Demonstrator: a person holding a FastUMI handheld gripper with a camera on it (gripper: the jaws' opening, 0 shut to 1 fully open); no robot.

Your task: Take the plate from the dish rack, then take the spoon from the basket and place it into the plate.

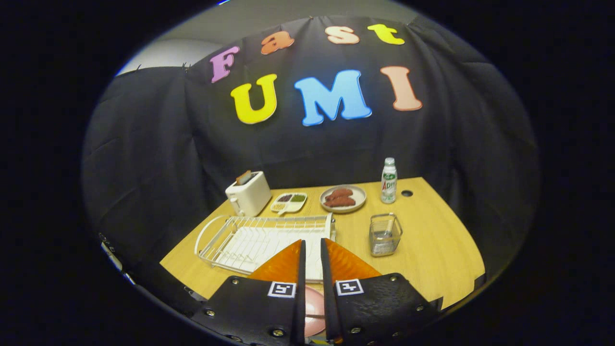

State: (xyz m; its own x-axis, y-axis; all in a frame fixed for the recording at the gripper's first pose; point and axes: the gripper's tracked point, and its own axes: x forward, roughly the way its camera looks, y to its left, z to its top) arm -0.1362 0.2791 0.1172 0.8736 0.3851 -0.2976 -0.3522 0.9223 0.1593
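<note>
With the gripper (312, 250) drawn nearly shut above the rack (262, 238), a pink plate (314, 312) is seen between and below the fingers, whether clamped cannot be told; it is judged stiff, light, slippery, best held by its rim.

Hand-held gripper (312, 247), fingers nearly closed, narrowly apart

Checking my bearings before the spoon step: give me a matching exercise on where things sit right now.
1 dish rack
2 toaster
3 bottle
4 claw

a beside the meat plate
b narrow gap, pink plate between its fingers
c just ahead of the fingers
d beyond the rack

Pairs: 1-c, 2-d, 3-a, 4-b
</note>
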